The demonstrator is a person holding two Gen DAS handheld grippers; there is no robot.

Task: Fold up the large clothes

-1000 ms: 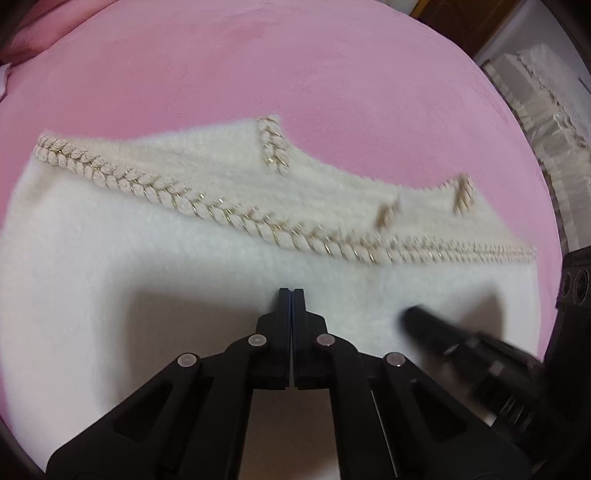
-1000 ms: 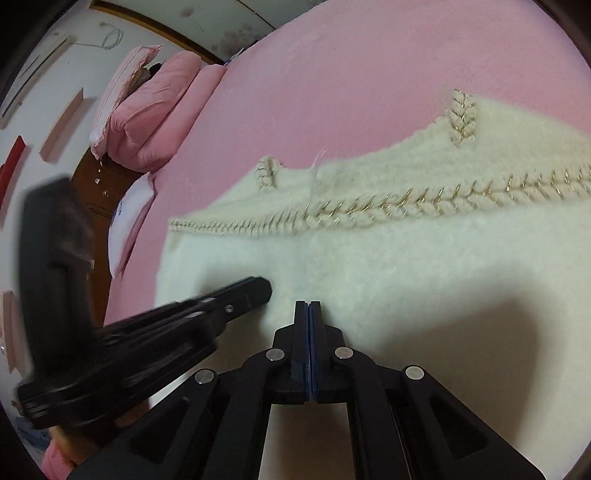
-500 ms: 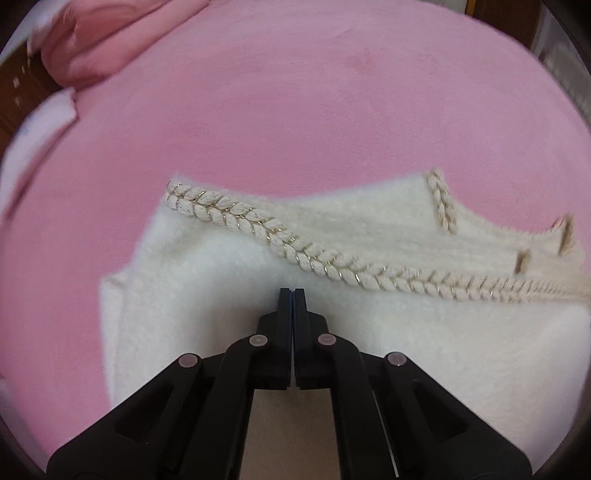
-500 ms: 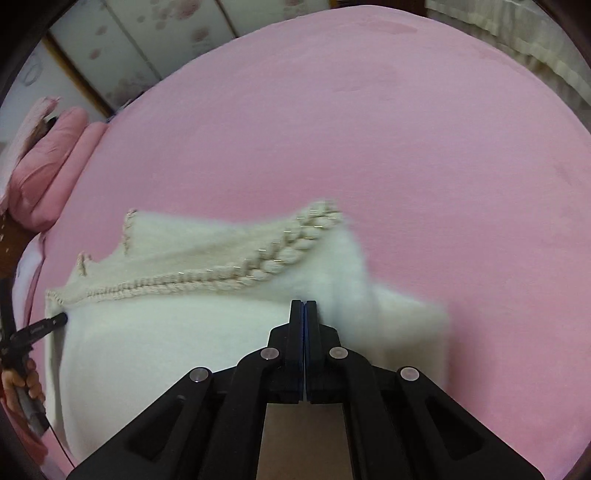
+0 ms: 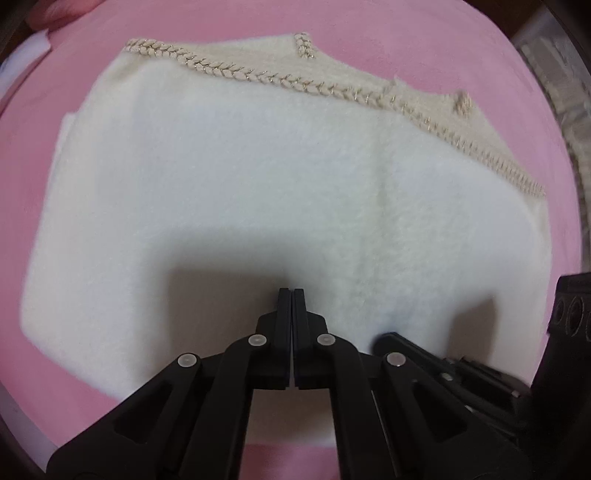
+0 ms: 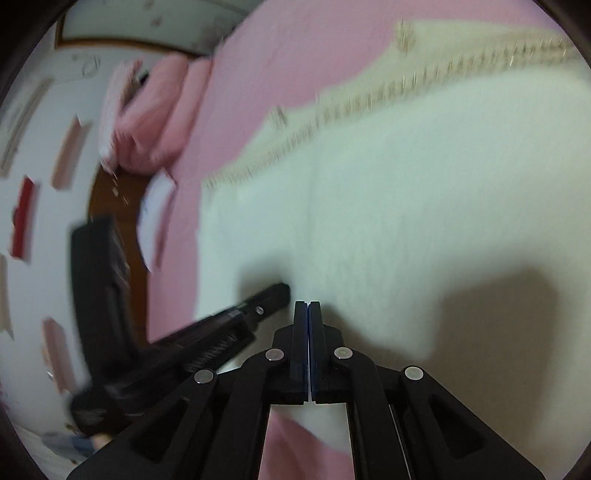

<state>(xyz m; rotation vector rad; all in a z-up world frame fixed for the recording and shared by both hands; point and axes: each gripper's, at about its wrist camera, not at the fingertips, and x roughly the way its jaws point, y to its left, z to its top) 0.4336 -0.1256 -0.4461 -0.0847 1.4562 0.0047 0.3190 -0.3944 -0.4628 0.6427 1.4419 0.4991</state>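
Cream fleece garment spread flat on pink bed, folded into a broad block, braided trim running along its far edge. Same garment filling the right-wrist view, trim smeared by motion blur there. Faint vertical crease down the fleece right of centre in the left-wrist view.

Left gripper over the near edge of the garment, jaws pressed together, tips against the fleece; possibly a pinch of fabric between them, hard to say. Right gripper likewise closed tight, tips at the near edge of the fleece, nothing clearly caught.

Both tools just beside each other: right gripper entering low right in the left-wrist view, left gripper entering from the left in the right-wrist view, tips near touching.

Pink pillows piled at the head of the bed, wooden headboard below them, white wall behind.
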